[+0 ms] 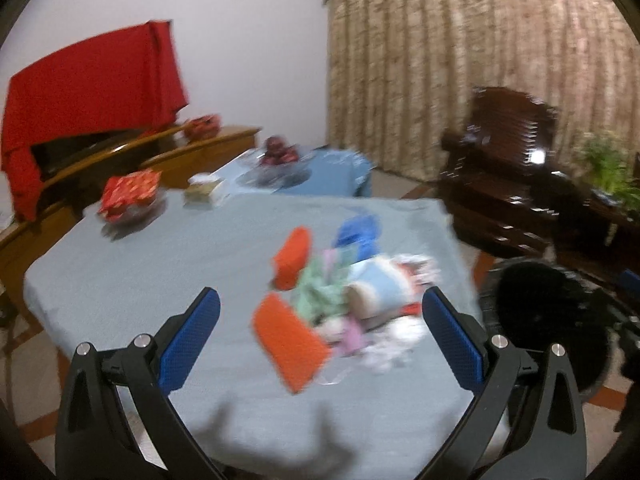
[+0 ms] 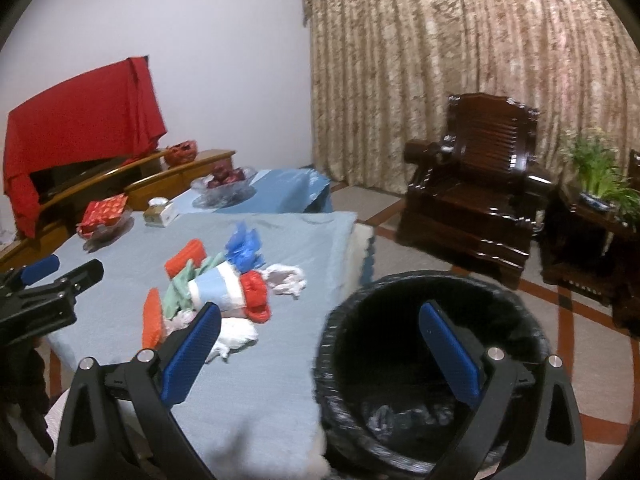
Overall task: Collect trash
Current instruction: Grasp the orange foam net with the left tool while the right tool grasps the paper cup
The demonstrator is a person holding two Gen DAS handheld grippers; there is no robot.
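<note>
Both claws spread and empty, the left gripper (image 1: 320, 320) faces the trash pile (image 1: 340, 300) (wrappers, crumpled bags) while the right gripper (image 2: 320, 336) hangs near the black-lined bin (image 2: 432, 364), apparently ready to ferry.

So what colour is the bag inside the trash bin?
Black. The bin liner shows best in the right wrist view, beside the table.

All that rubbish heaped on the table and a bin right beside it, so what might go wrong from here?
The trash pile is a loose tangle of bags and wrappers, so gripping one piece may drag others off the blue tablecloth. The black-lined bin stands below the table edge, so light plastic could miss it when dropped. Both grippers are open and empty, and the left view is blurred, so aim may suffer.
</note>
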